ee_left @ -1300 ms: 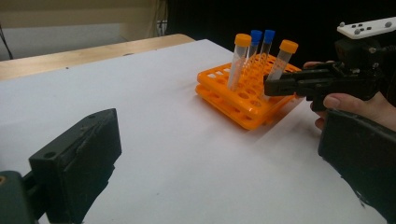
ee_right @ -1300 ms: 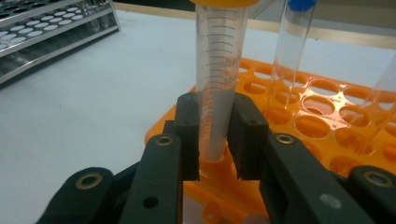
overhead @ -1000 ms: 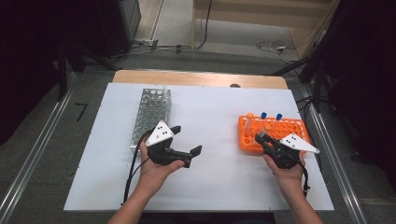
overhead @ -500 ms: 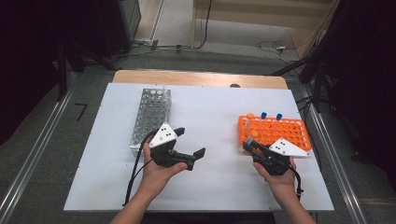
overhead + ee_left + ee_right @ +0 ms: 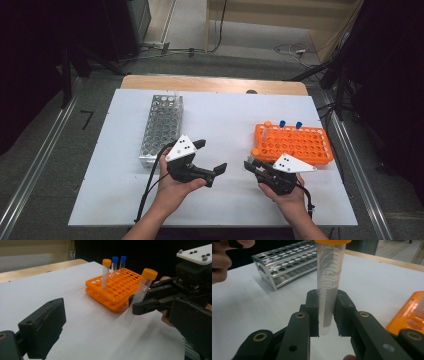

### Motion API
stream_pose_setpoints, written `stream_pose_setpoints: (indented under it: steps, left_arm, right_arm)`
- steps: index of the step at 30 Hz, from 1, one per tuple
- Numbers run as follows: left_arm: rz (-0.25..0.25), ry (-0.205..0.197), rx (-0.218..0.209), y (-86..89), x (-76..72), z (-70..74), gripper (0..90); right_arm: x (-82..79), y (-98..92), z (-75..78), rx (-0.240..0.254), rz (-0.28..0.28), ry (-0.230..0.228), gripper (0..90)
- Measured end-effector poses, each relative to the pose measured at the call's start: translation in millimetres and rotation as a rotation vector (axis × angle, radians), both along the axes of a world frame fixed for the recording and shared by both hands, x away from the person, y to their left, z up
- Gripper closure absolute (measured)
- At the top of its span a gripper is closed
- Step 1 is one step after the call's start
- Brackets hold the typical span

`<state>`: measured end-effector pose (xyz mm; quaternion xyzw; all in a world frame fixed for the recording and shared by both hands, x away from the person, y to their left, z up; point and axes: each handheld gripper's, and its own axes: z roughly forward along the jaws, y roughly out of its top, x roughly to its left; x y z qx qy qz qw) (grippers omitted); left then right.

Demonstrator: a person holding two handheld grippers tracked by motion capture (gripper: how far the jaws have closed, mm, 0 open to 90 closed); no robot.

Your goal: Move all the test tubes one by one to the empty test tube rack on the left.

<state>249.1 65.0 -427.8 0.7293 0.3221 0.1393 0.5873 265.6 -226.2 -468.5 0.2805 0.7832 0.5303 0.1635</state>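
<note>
**Ana:** Starting with the biggest thing, what does the scene hold?

**Ben:** A white table (image 5: 125, 200) seen from above. On its left half stands a metal rack (image 5: 161, 130), long and silvery, whose holes look unfilled from here. On the right half sits an orange rack (image 5: 300, 145), flatter and wider.

**Ana:** What is in the orange one?

**Ben:** Three capped tubes stand along its far edge: one orange-capped tube (image 5: 106, 272) and two blue-capped tubes (image 5: 118, 263) (the rest of its holes look vacant).

**Ana:** And the hands?

**Ben:** The right gripper (image 5: 251, 165) sits in front of the orange rack's near left corner, pointing toward the table's middle. It is clamped on a clear tube (image 5: 329, 290) with an orange cap, held upright, clear of both racks. The left gripper (image 5: 210, 157) rests just beside the metal rack's near end, jaws spread apart with nothing between them.

**Ana:** So how far along is the work?

**Ben:** Early, I judge. One tube is out of the orange rack and between racks; none is seated in the metal rack that I can see. Placing this tube and moving the other three appear to remain.
</note>
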Motion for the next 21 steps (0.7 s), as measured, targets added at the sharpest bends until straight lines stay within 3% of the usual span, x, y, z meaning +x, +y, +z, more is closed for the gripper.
stream_pose_setpoints:
  steps: [9, 21]
  left_arm:
    - [-0.076, 0.002, -0.018, -9.7, -3.4, -1.6, 16.0]
    - [-0.143, 0.008, 0.021, -27.0, -5.1, -6.8, 40.1]
  right_arm:
    - [-7.7, 16.3, -2.2, -0.02, 0.067, 0.015, 72.9]
    - [-16.4, 31.9, -4.2, -0.04, 0.151, 0.025, 72.9]
